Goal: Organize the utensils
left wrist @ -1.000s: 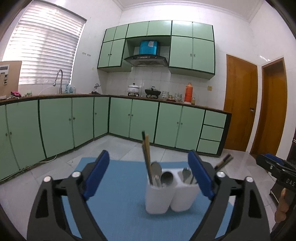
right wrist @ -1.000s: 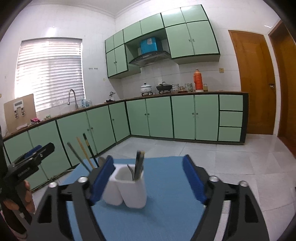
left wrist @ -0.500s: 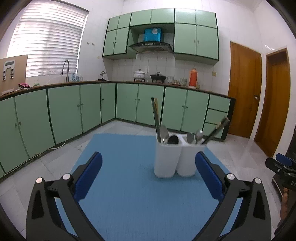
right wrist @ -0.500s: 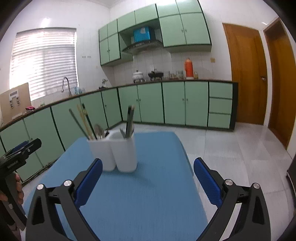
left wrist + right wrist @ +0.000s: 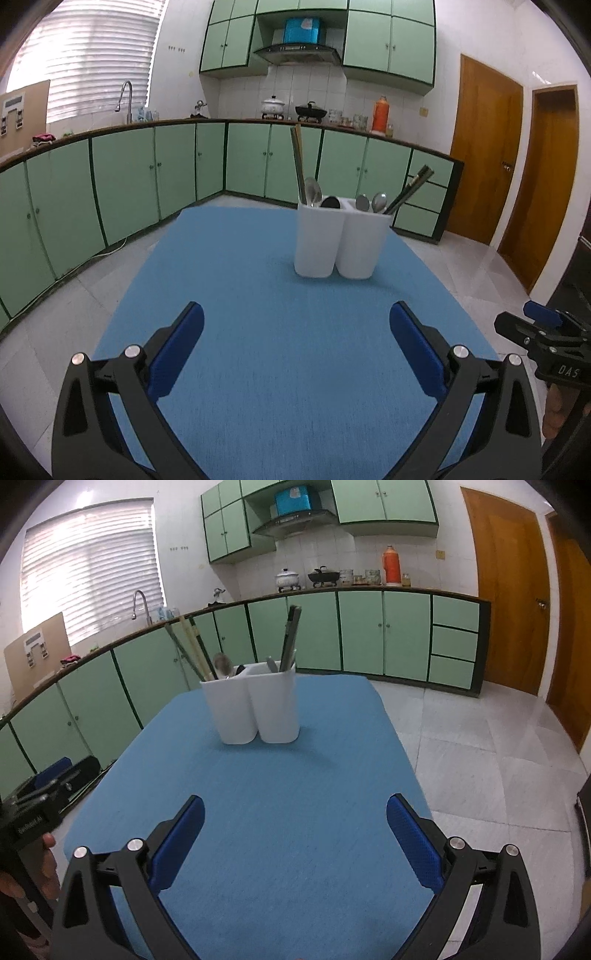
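- Utensils first: a mix of metal spoons, dark and wooden chopsticks and a few more dark sticks all stand in the white plastic 2-compartment holder.
- That holder sits upright on the blue woven mat, toward the mat's far end, a bit right of centre in the left wrist view.
- Sorting looks unfinished to me: both compartments hold spoons AND chopsticks, so the kinds are still mixed. Can't tell the exact count per side.
- Nothing lies loose on the mat near the holder, so no stray pieces to collect as far as I can see.
- Left gripper has its blue pads spread wide with nothing between them, well short of the holder.
- Right gripper same deal, jaws wide apart and empty, also well back from the holder.
- My guess: what's left is pulling pieces out and regrouping them by type.
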